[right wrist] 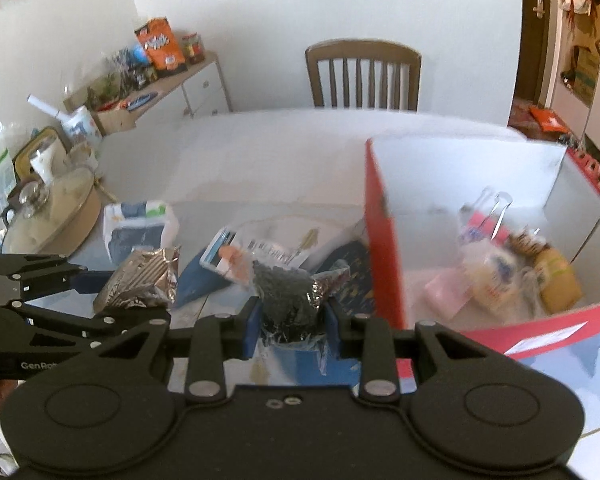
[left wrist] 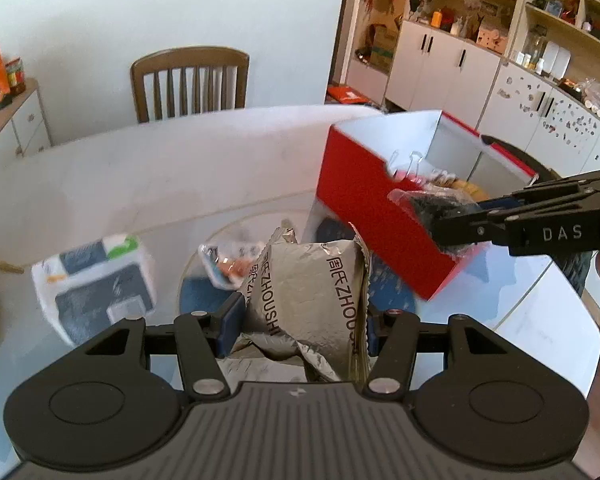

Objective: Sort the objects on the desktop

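My left gripper [left wrist: 302, 312] is shut on a silver foil snack packet [left wrist: 312, 292] printed "ZHOUSHI", held above the table; the same packet [right wrist: 140, 276] shows at the left of the right wrist view. My right gripper [right wrist: 292, 312] is shut on a clear bag of dark granules [right wrist: 288, 300]. In the left wrist view that bag [left wrist: 440, 208] hangs in front of the red box's near wall. The red box [left wrist: 364, 208] is open, white inside, and holds binder clips [right wrist: 496, 208] and several small packets [right wrist: 500, 276].
A white glass-topped table [left wrist: 160, 184] carries a blue-and-white tissue pack [left wrist: 96, 280], a small packet with an orange picture [right wrist: 228, 256] and blue mats [right wrist: 204, 280]. A lidded pot [right wrist: 52, 216] stands at the left edge. A wooden chair [right wrist: 364, 76] stands behind the table.
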A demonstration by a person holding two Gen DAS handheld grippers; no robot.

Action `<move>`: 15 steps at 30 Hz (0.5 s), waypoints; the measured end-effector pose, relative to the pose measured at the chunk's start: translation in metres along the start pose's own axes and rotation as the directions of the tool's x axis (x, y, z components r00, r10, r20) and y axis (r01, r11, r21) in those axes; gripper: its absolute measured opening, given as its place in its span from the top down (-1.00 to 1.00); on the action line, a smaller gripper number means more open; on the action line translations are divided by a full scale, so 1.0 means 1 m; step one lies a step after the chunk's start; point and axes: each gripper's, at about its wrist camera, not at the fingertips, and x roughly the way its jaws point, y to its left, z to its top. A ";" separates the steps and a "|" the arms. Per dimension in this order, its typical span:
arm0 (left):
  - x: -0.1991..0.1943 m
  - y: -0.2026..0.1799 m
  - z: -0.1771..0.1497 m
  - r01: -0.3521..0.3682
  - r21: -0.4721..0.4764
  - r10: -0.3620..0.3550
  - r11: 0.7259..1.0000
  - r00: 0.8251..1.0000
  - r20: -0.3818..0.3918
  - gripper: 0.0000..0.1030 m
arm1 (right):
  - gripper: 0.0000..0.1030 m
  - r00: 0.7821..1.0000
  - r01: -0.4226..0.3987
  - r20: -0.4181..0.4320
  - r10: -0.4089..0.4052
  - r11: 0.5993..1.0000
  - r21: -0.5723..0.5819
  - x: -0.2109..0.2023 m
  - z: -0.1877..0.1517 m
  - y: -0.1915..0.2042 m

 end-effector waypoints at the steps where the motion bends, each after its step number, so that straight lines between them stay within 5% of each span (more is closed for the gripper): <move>1: 0.000 -0.003 0.003 0.001 0.002 -0.001 1.000 1.000 0.005 -0.08 | 0.38 1.000 0.003 0.010 -0.003 1.000 -0.001 -0.004 0.003 -0.004; 15: 0.021 -0.063 0.052 0.014 0.027 -0.016 1.000 0.998 0.058 -0.08 | 0.38 0.995 0.026 0.092 -0.026 1.000 0.002 -0.029 0.026 -0.064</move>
